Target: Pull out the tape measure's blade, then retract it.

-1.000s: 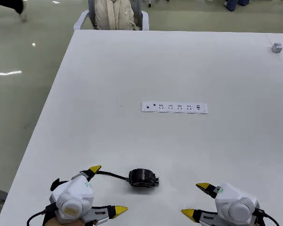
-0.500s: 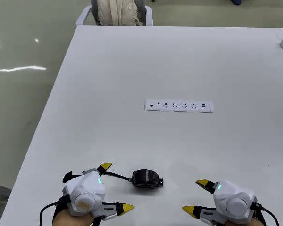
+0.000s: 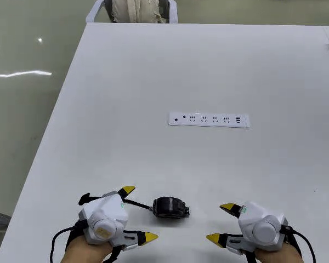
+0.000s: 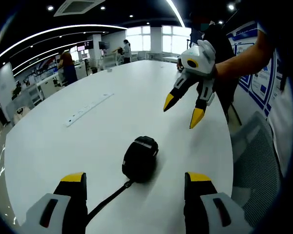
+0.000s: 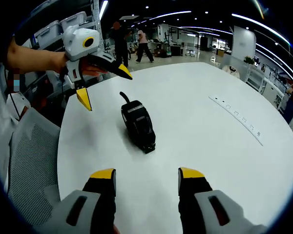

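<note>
A: Layout?
B: One big white rectangular desk point(image 3: 208, 66). A flat white multi-socket power strip point(image 3: 208, 120) sits mid-desk, well clear of the work. At the near edge, the left tongs point(image 3: 140, 213) and right tongs point(image 3: 220, 222), yellow-tipped, face each other.
A: Tongs state?
B: Both spread wide, holding nothing.
A: Target?
B: A small black compact tape measure point(image 3: 170, 207) lies on the desk between them, nearer the left pair, touching neither. Blade looks fully in. A thin black wrist cord point(image 3: 138, 204) trails from the case toward the left tongs.
A: Why flank it?
B: My read: one pair pins the case, the other takes the blade hook. Hook end seems to face right and cord end left, so left holds, right pulls. Pull-out not started.
</note>
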Action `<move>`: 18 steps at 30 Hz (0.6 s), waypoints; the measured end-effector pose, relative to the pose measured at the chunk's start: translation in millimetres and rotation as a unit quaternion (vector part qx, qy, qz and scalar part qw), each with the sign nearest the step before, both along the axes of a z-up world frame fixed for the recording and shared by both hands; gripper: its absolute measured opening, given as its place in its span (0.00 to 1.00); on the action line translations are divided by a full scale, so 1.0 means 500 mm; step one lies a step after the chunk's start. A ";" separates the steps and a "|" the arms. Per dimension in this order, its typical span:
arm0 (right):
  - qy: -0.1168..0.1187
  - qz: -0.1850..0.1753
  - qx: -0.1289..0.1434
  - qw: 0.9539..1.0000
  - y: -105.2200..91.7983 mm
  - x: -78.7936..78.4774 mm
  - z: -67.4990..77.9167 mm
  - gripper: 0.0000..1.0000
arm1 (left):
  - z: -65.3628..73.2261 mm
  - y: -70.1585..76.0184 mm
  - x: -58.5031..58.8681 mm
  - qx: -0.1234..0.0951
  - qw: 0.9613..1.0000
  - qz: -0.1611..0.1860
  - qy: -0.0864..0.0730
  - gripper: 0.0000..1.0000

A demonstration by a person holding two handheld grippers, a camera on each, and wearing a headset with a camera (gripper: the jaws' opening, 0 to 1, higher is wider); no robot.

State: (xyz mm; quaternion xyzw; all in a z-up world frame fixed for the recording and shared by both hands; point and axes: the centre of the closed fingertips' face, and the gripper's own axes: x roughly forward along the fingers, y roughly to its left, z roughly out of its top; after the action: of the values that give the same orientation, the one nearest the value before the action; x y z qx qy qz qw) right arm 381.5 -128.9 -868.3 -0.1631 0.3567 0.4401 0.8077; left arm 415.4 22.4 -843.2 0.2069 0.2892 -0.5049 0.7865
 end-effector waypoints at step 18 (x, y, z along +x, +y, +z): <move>0.003 0.041 -0.017 0.999 0.020 0.026 -0.034 0.52 | -0.020 -0.041 0.016 0.009 0.999 -0.035 0.006 0.77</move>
State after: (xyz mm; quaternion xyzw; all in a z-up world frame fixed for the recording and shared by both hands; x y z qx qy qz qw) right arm 394.3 -119.0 -885.3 -0.1896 0.3597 0.4674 0.7850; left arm 423.4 2.1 -853.3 0.2208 0.2909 -0.5307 0.7648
